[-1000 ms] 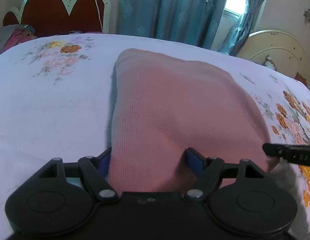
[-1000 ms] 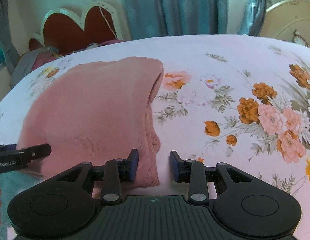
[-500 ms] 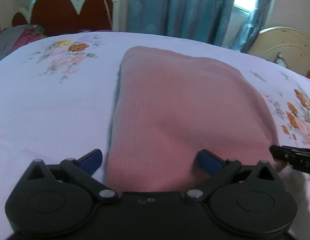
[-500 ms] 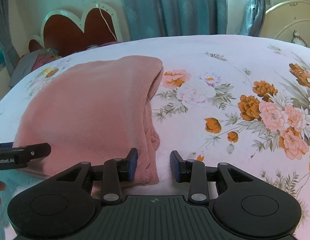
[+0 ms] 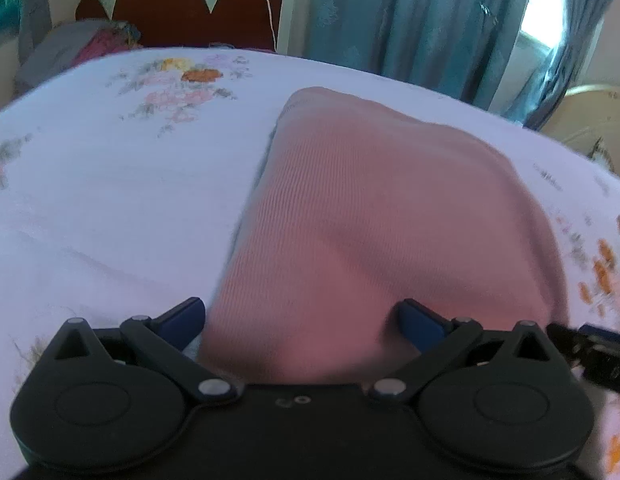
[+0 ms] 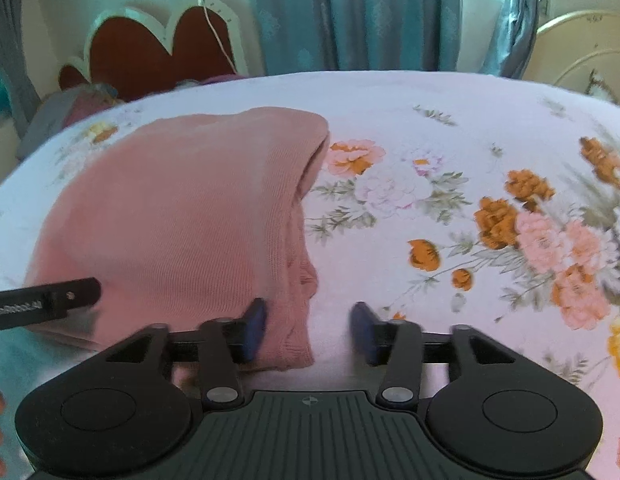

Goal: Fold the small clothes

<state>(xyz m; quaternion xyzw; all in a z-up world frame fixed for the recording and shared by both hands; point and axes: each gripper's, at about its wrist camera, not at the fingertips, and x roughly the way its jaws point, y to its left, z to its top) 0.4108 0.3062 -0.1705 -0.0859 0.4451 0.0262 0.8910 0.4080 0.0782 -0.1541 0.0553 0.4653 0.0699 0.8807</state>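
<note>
A pink ribbed garment (image 5: 382, 224) lies folded into a rectangle on the floral bedsheet; it also shows in the right wrist view (image 6: 182, 216). My left gripper (image 5: 302, 320) is open, its blue pads wide apart at the garment's near edge, holding nothing. My right gripper (image 6: 310, 330) is open at the garment's near right corner; its left pad touches the folded edge, its right pad is over bare sheet. The left gripper's finger (image 6: 46, 300) shows at the left of the right wrist view.
The white floral sheet (image 6: 450, 200) covers the bed. A red and white headboard (image 5: 198, 12) and teal curtains (image 5: 410, 20) stand behind. A pile of grey and pink cloth (image 5: 78, 48) lies at the far left. A cream headboard (image 6: 582, 48) stands at the right.
My left gripper's jaws have opened wider and let go of the garment's near edge. My right gripper's jaws have opened a little. Both have drawn back slightly.
</note>
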